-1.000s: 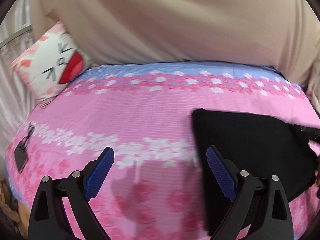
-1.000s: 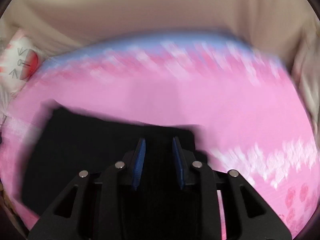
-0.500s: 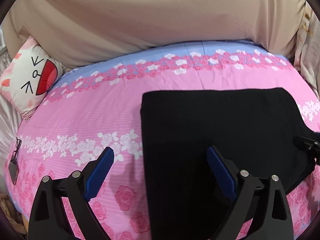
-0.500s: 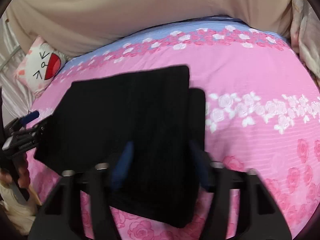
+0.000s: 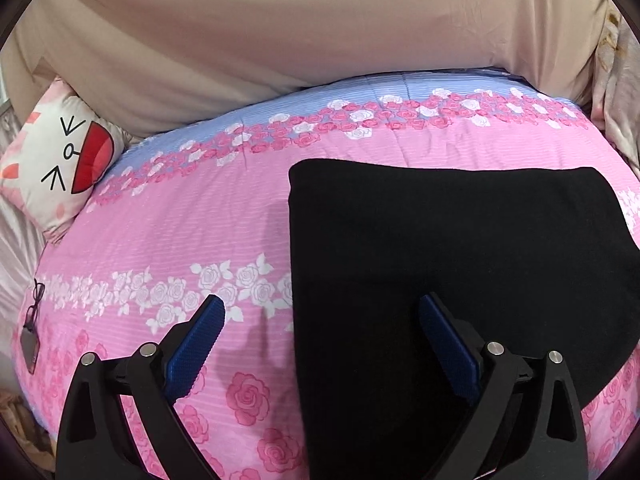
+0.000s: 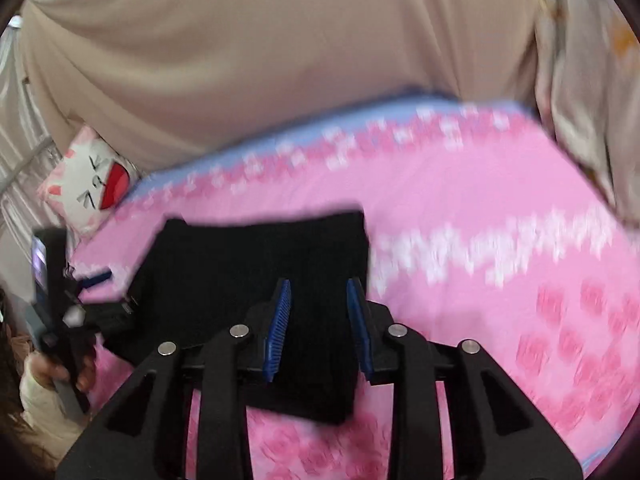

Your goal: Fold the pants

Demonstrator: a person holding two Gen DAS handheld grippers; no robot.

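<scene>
Folded black pants (image 5: 460,264) lie flat as a rectangle on a bed with a pink rose-patterned cover (image 5: 192,216). The left gripper (image 5: 320,344) hovers over their left edge, jaws spread wide and empty. The right gripper (image 6: 318,320) hangs above the pants' near right part, its jaws narrow and closing, gripping nothing. A cat-face pillow (image 5: 60,160) leans at the bed's far left against a beige draped cloth (image 5: 300,28).
</scene>
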